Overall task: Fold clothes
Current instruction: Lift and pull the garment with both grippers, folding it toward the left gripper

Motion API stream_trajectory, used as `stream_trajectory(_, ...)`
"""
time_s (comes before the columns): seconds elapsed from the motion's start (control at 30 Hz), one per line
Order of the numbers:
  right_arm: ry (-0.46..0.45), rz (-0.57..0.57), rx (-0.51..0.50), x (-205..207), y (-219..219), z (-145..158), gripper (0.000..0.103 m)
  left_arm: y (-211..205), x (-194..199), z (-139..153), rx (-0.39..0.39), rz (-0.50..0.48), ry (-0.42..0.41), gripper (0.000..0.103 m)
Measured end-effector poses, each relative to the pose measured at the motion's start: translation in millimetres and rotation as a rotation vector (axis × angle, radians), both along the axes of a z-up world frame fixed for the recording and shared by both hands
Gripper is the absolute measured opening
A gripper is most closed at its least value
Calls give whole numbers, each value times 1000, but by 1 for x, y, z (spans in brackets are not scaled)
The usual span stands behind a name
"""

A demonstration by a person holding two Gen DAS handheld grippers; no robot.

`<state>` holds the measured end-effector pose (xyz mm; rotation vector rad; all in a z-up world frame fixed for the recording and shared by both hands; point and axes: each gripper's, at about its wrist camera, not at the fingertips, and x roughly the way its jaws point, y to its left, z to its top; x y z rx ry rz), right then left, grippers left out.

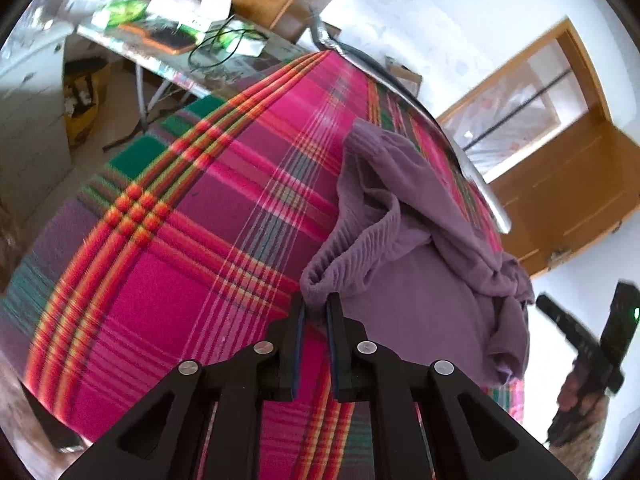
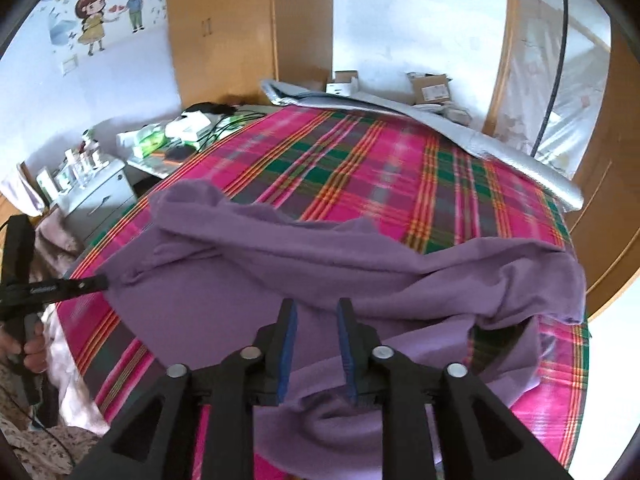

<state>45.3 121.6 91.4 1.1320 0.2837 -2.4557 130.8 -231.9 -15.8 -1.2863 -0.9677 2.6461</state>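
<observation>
The purple sweater [image 2: 340,264] lies crumpled on the plaid-covered bed [image 2: 360,160], bunched toward the near edge, with its long axis running across the bed from the left gripper's side to the right gripper's side. In the left wrist view the left gripper [image 1: 316,308] has its jaws narrowed around a ribbed hem or cuff [image 1: 352,252] at one end of the garment; the fabric sits between the tips, and it looks pinched, though a small gap shows lower between the pads. The right wrist view shows that same gripper's tip meeting the sweater's left end near the bed's left edge. The right gripper [image 2: 316,312] hovers with its jaws parted, blue pads apart, directly over the middle of the sweater, holding nothing. The free, rumpled end of the sweater [image 2: 560,280] lies off to its right, toward the bed's right edge. Judging from this, the right gripper is the nearer one to that loose end, and spreading the garment along its long axis would likely need a grasp there.
</observation>
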Motion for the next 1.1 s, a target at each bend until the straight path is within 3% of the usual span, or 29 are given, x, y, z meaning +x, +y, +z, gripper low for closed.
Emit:
stream_trajectory(0.2, 21, 71, 73, -12, -23, 2, 35, -3, -4, 32, -92, -15, 56, 15)
stream_trajectory(0.33, 19, 180, 107, -19, -51, 0, 36, -13, -9, 46, -106, 5, 70, 18)
stream_trajectory(0.43, 4, 260, 170, -26, -77, -10, 37, -8, -26, 54, -79, -49, 80, 18)
stream_trajectory(0.5, -1, 299, 213, -29, -92, -18, 37, -2, -38, 57, -49, -91, 79, 24)
stream_trajectory(0.67, -4, 400, 300, -30, -120, -36, 39, 21, -77, 47, 12, -197, 10, 24)
stream_trajectory(0.9, -10, 378, 355, -52, -137, -56, 39, 34, -98, 38, -41, -229, -39, 24)
stream_trajectory(1.0, -15, 380, 321, -60, -137, -51, 18, 40, -102, 39, -85, -246, -40, 24)
stream_trajectory(1.1, -9, 372, 291, -70, -137, -41, 9, 36, -108, 35, -108, -239, -63, 24)
